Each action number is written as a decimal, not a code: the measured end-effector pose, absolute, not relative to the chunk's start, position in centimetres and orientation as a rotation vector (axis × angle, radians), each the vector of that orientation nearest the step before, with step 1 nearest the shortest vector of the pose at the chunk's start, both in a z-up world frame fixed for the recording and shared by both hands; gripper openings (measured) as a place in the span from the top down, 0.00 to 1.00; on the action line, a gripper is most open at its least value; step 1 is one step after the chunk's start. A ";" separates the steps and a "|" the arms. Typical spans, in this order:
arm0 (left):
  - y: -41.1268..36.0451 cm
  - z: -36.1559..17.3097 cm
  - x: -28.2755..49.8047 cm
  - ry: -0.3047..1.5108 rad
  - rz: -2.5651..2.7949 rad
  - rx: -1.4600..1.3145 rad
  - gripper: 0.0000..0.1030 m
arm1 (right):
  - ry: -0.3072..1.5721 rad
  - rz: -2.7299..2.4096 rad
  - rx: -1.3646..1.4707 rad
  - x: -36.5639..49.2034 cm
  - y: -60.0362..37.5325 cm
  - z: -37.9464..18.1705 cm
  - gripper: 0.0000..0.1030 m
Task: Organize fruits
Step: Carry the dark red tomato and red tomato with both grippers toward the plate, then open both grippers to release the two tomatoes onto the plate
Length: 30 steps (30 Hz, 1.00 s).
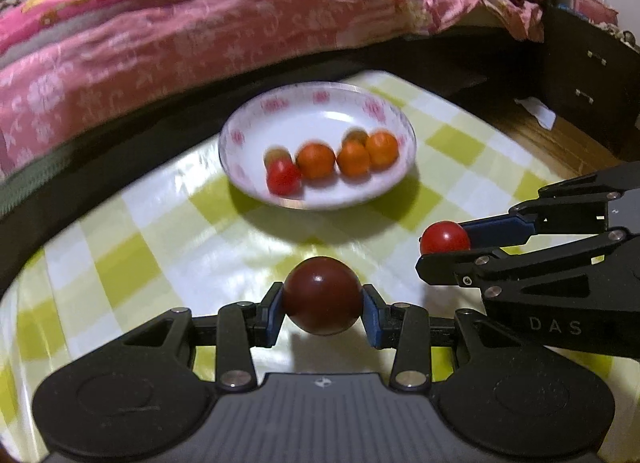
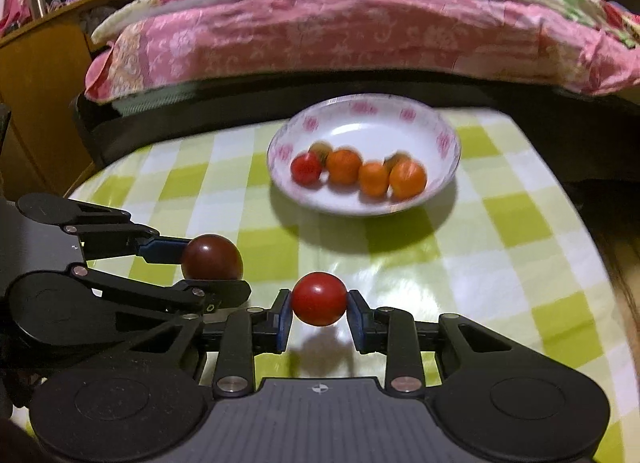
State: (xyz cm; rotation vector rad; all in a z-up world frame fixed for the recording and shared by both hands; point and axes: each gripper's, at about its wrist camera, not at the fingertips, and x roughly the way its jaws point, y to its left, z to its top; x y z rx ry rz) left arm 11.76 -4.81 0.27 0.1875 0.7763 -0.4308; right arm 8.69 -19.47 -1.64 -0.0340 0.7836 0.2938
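In the left wrist view, the bed (image 1: 200, 23) with its pink floral quilt fills the upper frame, and the white bowl (image 1: 248, 191) sits at centre on the checked worktop (image 1: 120, 247), holding a small red tomato (image 1: 283, 178) and orange fruits (image 1: 316, 161). Nothing lies between the bowl and the tools. At lower centre the left tool (image 1: 323, 305), angled downward, has its blue pads pressed on a dark red round fruit (image 1: 323, 295); being round, the fruit shows no long axis. At right, the right tool (image 1: 444, 241) reaches in from the frame edge, clamped on a bright red tomato (image 1: 446, 237), just beside the left tool.
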 end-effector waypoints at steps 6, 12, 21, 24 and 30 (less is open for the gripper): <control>-5.1 1.5 14.4 0.742 -0.407 0.168 0.54 | 0.725 0.281 -0.037 11.2 -19.7 -0.1 0.75; -5.8 2.5 17.6 0.707 -0.385 0.177 0.54 | 0.691 0.265 -0.040 14.1 -20.2 0.6 0.75; -7.0 3.1 23.5 0.693 -0.355 0.197 0.54 | 0.670 0.234 -0.041 19.8 -21.3 0.5 0.75; -7.3 2.9 25.3 0.712 -0.352 0.197 0.54 | 0.674 0.225 -0.042 21.6 -21.6 -0.1 0.75; -7.8 1.7 27.4 0.722 -0.354 0.229 0.55 | 0.692 0.230 -0.036 24.3 -22.1 -1.1 0.74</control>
